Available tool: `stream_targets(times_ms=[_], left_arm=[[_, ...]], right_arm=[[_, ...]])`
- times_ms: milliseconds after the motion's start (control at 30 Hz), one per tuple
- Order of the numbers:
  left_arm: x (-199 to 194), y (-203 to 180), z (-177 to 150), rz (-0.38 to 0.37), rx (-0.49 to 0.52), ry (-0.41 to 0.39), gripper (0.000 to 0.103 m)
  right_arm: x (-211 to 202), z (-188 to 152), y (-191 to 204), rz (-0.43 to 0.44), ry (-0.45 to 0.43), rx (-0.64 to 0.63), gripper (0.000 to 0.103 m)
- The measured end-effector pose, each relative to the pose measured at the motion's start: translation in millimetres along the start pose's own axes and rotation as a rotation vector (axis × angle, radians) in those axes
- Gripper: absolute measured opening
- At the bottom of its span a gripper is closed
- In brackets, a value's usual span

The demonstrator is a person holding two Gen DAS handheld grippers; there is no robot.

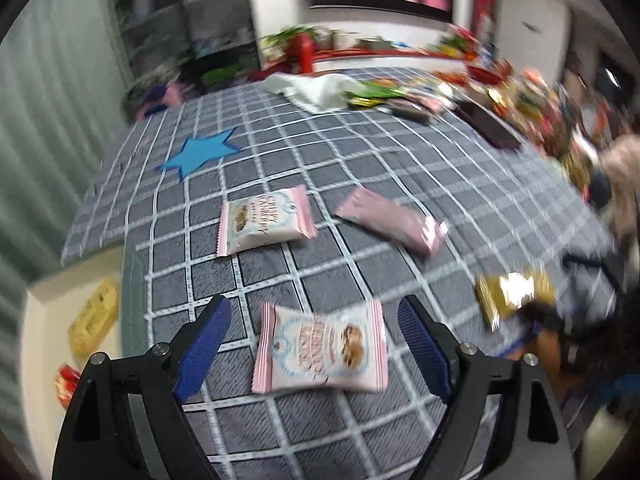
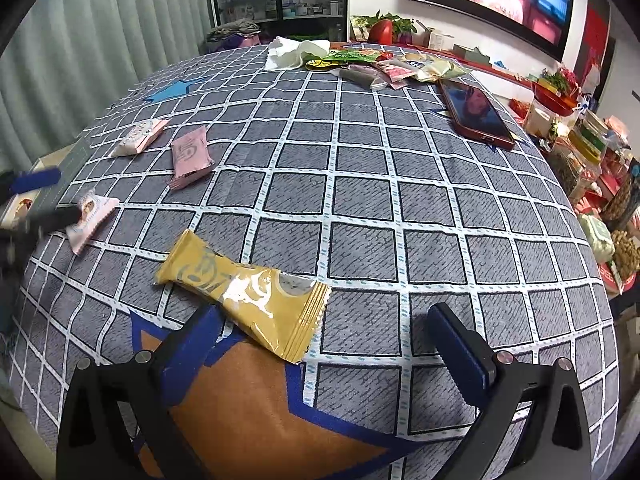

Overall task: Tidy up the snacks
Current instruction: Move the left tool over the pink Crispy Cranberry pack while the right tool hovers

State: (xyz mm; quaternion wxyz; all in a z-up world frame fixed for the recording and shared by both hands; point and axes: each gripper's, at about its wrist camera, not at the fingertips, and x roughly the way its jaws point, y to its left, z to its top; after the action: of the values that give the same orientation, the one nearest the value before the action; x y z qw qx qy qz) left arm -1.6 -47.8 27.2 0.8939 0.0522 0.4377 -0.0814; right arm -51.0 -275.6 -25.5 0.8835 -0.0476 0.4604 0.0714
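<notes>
At the far left of the left wrist view, a pale tray [image 1: 30, 320] sits off the table's edge with a yellow snack [image 1: 94, 326] and a red one [image 1: 66, 384] already lying in it. On the checked tablecloth [image 1: 360, 160] beside it, the left gripper [image 1: 316, 344] stands wide and empty, its blue pads either side of a pink-and-white cookie packet [image 1: 320, 350] but not pressing it. Further back lie a second such packet [image 1: 264, 220] and a plain pink wrapper [image 1: 394, 222], apart from each other. To the right, the right gripper [image 2: 320, 336] is also spread and holds nothing; the yellow wrapped bar [image 2: 244, 294] lies flat with its near end between the fingers, partly over an orange star patch [image 2: 260, 400], and looks freshly let go. At the table's far side sit a pile of mixed snacks [image 2: 380, 64] and a phone [image 2: 476, 116]. These packets look light, crinkly and slick, with air inside and likely brittle contents, so I judge a gentle pinch across the middle of the body safer than the thin crimped end seals, which may slip or fold.
</notes>
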Motion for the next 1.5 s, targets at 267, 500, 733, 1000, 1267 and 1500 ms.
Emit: stream_targets(times_ms=[267, 500, 733, 1000, 1267, 1500], left_arm=[[42, -5, -3, 0.147, -0.055, 0.125, 0.089], [-1, -2, -44, 0.167, 0.048, 0.057, 0.089], [2, 3, -37, 0.124, -0.073, 0.05, 0.092], [26, -4, -46, 0.104, -0.075, 0.015, 0.103], [26, 3, -47, 0.056, -0.118, 0.029, 0.103], [26, 3, -47, 0.056, -0.118, 0.029, 0.103]], right_arm=[[-1, 0, -1, 0.011, -0.006, 0.009, 0.103], [-3, -1, -5, 0.033, -0.017, 0.021, 0.103], [-3, -1, -5, 0.031, -0.016, 0.019, 0.103], [-3, -1, -3, 0.022, -0.012, 0.01, 0.103], [-1, -2, 1, -0.001, -0.004, -0.002, 0.103], [-1, -1, 1, -0.002, -0.004, -0.003, 0.103]])
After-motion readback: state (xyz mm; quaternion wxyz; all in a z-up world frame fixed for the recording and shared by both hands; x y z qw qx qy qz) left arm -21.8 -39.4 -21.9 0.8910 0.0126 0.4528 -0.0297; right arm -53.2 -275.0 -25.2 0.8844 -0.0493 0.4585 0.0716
